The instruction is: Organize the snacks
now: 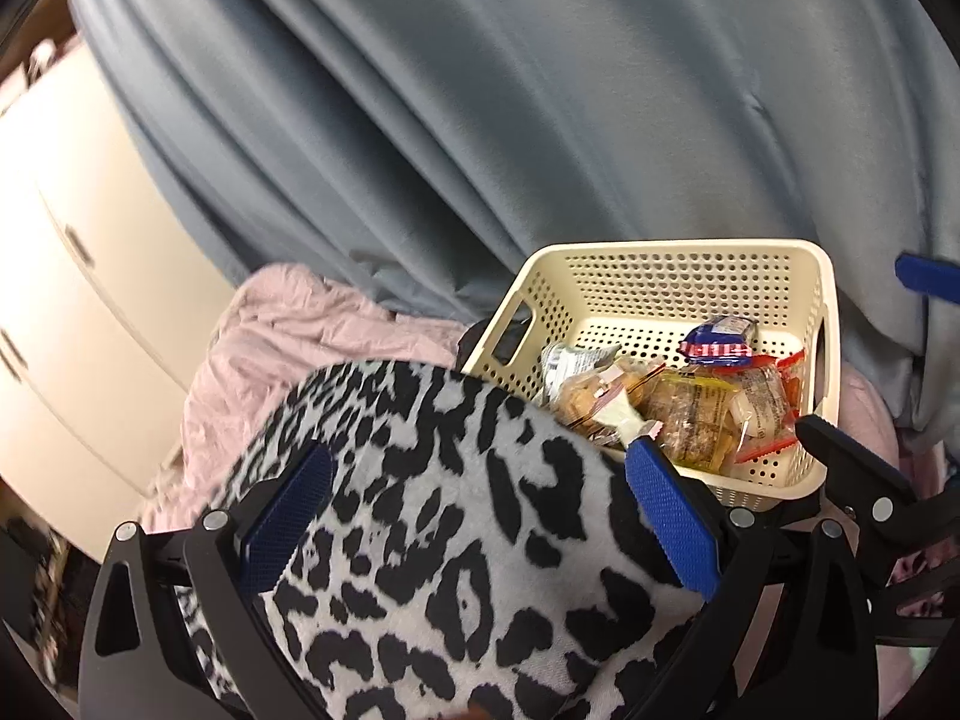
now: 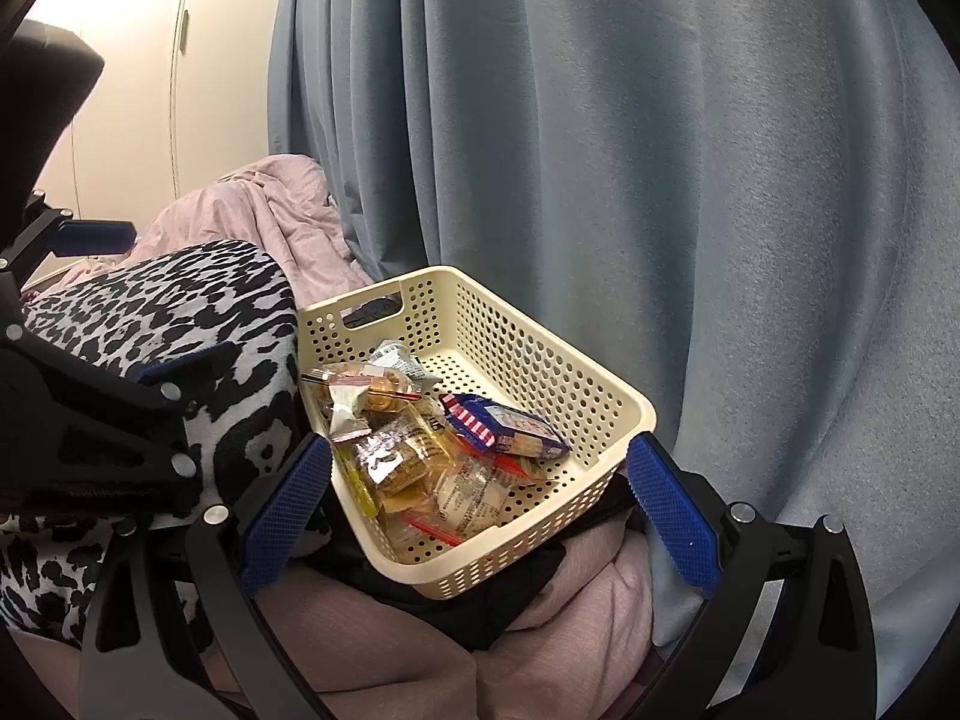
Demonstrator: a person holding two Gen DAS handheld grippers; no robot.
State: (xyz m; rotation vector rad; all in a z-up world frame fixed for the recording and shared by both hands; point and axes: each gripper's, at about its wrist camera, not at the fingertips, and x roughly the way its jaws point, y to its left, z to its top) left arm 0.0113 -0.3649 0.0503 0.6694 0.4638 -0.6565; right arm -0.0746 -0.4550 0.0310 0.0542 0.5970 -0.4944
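A cream perforated basket [image 2: 576, 384] [image 1: 660, 276] rests tilted on pink bedding. Inside lies a pile of wrapped snacks [image 2: 414, 450] [image 1: 690, 414]: clear packets of brown biscuits, a blue packet [image 2: 510, 426] [image 1: 720, 339] with red and white stripes, and red-edged sachets. My right gripper [image 2: 474, 480] is open, its blue pads straddling the basket's near corner with nothing held. Over a leopard-print cushion [image 1: 450, 540] [image 2: 180, 312] my left gripper [image 1: 474, 486] is open and empty, left of the basket. The left gripper's black frame [image 2: 90, 420] shows at the left of the right wrist view.
A blue-grey curtain [image 2: 660, 150] [image 1: 480, 90] hangs close behind the basket. Crumpled pink bedding [image 2: 270, 204] [image 1: 300, 324] lies to the left and under the basket. A cream wardrobe [image 1: 72, 240] stands at the far left. A black cloth [image 2: 468, 606] sits beneath the basket.
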